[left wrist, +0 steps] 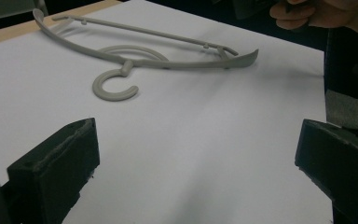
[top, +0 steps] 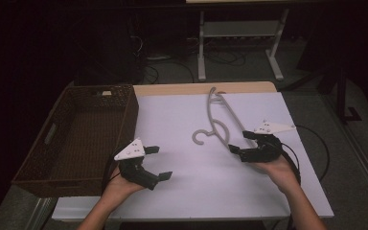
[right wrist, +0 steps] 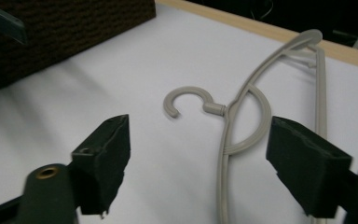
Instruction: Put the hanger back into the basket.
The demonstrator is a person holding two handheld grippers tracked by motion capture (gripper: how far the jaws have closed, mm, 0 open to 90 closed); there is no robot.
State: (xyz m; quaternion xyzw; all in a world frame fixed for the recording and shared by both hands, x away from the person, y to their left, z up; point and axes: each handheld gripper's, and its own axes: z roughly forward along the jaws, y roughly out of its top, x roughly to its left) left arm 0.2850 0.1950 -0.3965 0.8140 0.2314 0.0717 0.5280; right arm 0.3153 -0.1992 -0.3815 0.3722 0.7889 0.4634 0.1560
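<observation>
Evidently, a grey plastic clothes hanger point(top: 219, 120) had been laid flat on the white table cover point(top: 201, 191), its hook pointing toward the left gripper point(top: 159, 163) and its long bar running away toward the far edge. Both grippers were held with their jaws spread wide and nothing between them. The right gripper point(top: 239, 144) was positioned just beside the near end of the hanger, and in the right gripper view the hanger's neck and curved brace point(right wrist: 247, 121) were framed between the two jaws, which suggested that a grasp there was being lined up. The left gripper was kept near the front of the table, well apart from the hanger, with the hook point(left wrist: 114, 88) seen ahead of it in the left gripper view; it was probably being held ready. A dark woven basket point(top: 38, 165) was set along the left side, its interior bare, and it was judged a likely destination.
</observation>
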